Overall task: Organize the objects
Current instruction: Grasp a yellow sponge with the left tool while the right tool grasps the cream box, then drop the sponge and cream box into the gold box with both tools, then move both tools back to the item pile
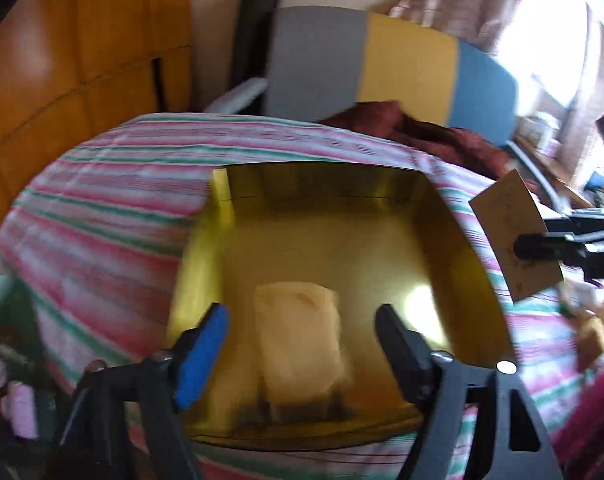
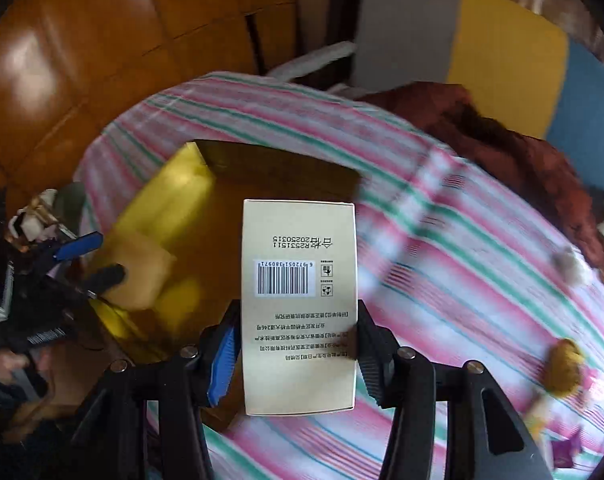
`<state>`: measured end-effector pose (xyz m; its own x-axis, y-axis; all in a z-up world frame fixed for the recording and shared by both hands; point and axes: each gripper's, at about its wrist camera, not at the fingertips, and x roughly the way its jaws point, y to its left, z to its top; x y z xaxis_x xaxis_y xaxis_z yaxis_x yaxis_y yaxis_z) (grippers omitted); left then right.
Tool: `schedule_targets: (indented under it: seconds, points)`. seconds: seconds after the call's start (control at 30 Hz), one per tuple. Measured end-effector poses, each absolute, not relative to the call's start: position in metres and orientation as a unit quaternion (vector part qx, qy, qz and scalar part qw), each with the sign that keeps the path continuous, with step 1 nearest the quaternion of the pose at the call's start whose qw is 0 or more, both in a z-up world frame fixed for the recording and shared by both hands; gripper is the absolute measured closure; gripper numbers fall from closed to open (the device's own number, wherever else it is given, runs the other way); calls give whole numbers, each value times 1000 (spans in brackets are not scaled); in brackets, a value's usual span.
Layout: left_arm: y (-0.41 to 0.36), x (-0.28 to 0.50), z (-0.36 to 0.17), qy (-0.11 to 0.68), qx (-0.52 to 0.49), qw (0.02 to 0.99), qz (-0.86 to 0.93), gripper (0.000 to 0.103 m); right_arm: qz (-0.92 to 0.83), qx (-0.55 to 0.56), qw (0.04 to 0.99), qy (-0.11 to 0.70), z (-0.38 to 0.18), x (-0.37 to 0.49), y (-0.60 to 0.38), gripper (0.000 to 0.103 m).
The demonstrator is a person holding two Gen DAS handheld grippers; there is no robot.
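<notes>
At the far left edge of the bed (image 1: pixel 102 184), with its pink, green and white striped cover, a blurred clutter of small things (image 1: pixel 10 392) is lying. Next along, a shiny gold open box (image 1: pixel 453 248) is sitting on the cover, and the left claw (image 1: pixel 302 336) is hovering over it with jaws standing wide, gripping nothing; a pale packet (image 1: pixel 302 344) is lying on the box floor below the gap. To the right, the right claw (image 2: pixel 298 344) is pinching a cream carton (image 2: pixel 300 280) printed with a barcode, holding it above the box's right edge. Further right, a dark red cloth (image 2: pixel 521 168) is bunching on the bed, a yellow lump (image 2: pixel 563 368) is resting near the corner, and a grey, yellow and blue panel (image 2: pixel 501 40) is standing behind.
</notes>
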<state>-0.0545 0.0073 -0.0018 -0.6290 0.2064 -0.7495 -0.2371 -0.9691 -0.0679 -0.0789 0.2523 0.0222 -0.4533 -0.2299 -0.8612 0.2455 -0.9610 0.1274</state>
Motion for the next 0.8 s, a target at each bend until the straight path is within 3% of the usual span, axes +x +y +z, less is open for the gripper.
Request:
schedule_targets:
  seconds: [0.1,0.27,0.57,0.8]
  points:
    - [-16,-51,-5,13,-407,85,910,13,-847,512,144,-14,8,-98,216,50]
    - [-37,-37,3,5,-389,69,919,12,-838,510,177,-77,-10,-110,175,48]
    - [-39,-22,27,-12,-360,48,932,12,-853,499,141,-57,-7,-77,171,48]
    - [-16,-14,45,8,-336,59,940,6,-872,475,104,-48,0,-45,188,46]
